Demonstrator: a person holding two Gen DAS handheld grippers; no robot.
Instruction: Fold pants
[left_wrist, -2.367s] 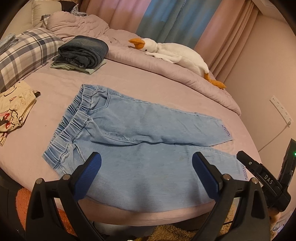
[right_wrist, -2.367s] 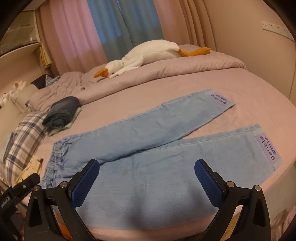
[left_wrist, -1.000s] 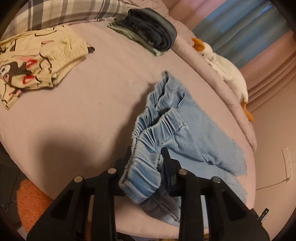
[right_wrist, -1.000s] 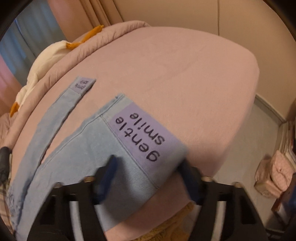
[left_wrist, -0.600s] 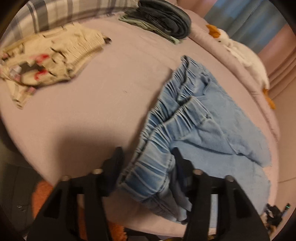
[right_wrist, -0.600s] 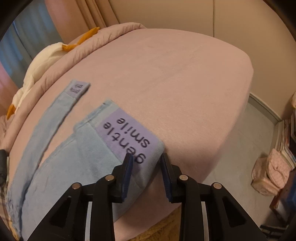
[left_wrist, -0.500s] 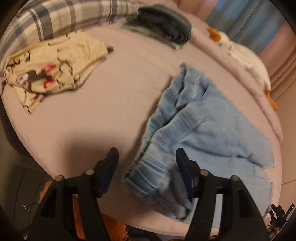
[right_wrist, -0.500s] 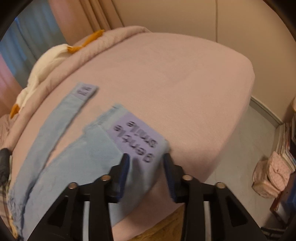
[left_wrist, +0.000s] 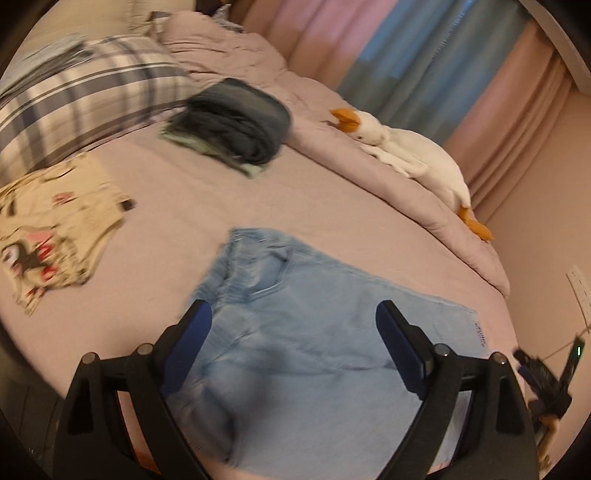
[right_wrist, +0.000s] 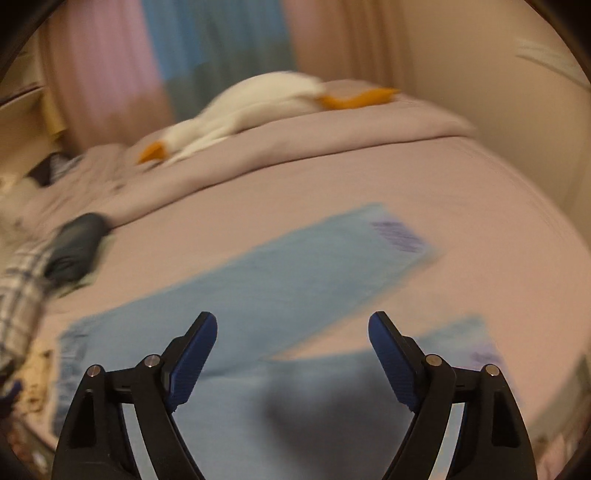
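Light blue denim pants (left_wrist: 314, 332) lie flat on the pink bed, waistband to the left, legs running right. My left gripper (left_wrist: 293, 347) hovers open above the waist and seat area, nothing between its blue pads. In the right wrist view the pants (right_wrist: 280, 280) are blurred; the far leg ends in a purple label, and the near leg reaches under my right gripper (right_wrist: 291, 354), which is open and empty above it. The right gripper also shows at the right edge of the left wrist view (left_wrist: 546, 380).
A folded dark jeans stack (left_wrist: 236, 129) sits at the back. A cream printed garment (left_wrist: 51, 229) lies at left beside a plaid pillow (left_wrist: 81, 96). A white goose plush (left_wrist: 406, 155) rests on the rolled duvet. The bed edge (left_wrist: 509, 302) drops near the wall at right.
Both grippers let go of the pants, the left off the waistband and the right off the labelled hem. They opened and pulled back above the pants. Both views are motion-blurred.
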